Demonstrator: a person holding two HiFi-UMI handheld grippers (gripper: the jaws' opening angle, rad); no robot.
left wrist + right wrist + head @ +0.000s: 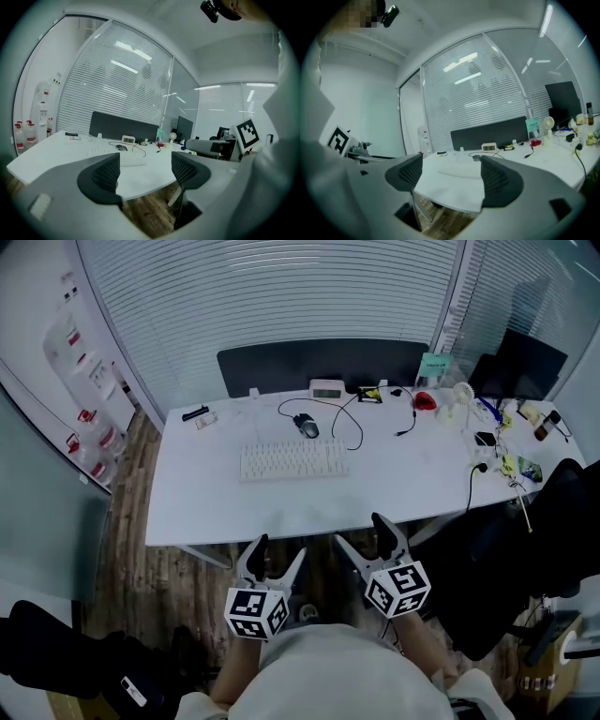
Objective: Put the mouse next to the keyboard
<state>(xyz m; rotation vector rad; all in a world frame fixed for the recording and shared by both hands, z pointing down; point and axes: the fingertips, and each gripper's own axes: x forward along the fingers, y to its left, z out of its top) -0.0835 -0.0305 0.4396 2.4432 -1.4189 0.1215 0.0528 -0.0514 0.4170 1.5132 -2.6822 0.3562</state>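
Hovering off desk (216, 507), left tool (278, 549), right tool (360, 531) spread; mouse (307, 427) beyond keyboard (293, 460).

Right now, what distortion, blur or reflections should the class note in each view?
Head view: the wide lens bows the edges of the desk, the light is dim and bluish, and the keyboard and mouse are small but sharp. Left gripper view: dark round vignette, left hand-held gripper blurred up close, bright streaks reflected on the glass wall. Right gripper view: same fisheye rim, right hand-held gripper soft.
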